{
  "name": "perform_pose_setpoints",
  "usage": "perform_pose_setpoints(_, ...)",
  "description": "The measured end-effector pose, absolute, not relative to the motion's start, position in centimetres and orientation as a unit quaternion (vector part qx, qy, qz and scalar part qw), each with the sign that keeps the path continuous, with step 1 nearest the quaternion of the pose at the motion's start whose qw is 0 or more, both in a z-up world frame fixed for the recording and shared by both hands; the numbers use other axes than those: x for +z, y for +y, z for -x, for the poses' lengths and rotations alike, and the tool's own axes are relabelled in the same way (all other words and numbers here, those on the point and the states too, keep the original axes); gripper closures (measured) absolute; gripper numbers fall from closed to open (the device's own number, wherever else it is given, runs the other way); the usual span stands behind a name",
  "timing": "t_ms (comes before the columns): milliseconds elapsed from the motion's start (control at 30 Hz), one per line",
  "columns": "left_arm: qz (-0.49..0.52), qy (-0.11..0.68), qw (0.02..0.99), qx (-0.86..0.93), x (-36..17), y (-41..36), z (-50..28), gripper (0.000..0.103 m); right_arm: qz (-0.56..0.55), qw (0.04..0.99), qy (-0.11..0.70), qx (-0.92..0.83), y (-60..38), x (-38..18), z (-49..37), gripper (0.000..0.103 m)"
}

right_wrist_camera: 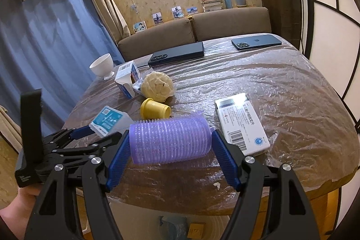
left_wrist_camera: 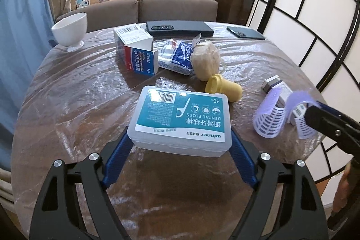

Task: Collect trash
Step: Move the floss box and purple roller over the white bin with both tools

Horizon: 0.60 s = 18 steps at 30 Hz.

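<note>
A clear dental floss box with a teal label sits between the blue fingers of my left gripper, which is shut on its two sides and holds it just above the table. The right wrist view shows the same box at the left. My right gripper is shut on the ends of a purple hair roller, held over the table's near edge. In the left wrist view the roller shows at the right. Loose on the table lie a yellow cap, a crumpled tissue ball, a blue wrapper and an opened blue-and-white carton.
The round table is covered in plastic film. A white bowl stands at the far left and two dark phones lie at the back. A white medicine box lies right of the roller. A brown sofa is behind.
</note>
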<state>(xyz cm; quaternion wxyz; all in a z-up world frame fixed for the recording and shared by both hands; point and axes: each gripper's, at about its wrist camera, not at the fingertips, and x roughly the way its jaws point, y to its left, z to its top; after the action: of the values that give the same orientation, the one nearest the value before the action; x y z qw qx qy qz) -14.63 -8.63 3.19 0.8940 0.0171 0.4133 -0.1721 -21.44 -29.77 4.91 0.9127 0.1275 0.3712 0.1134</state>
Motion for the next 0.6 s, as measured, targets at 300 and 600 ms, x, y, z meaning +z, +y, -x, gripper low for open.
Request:
perform_pose_setpoints(300,-0.005,0.413,0.897,-0.157,4.1,-7.6,17.4,0.019,-0.114,0.908,0.379,0.138,-29.4,5.0,22.8,0.033)
perform_pose_setpoints(600,0.001,0.417,0.897,-0.146,4.3,-7.4,20.2,0.019,-0.102,0.901,0.388,0.163,-29.3,4.8,24.7,0.033)
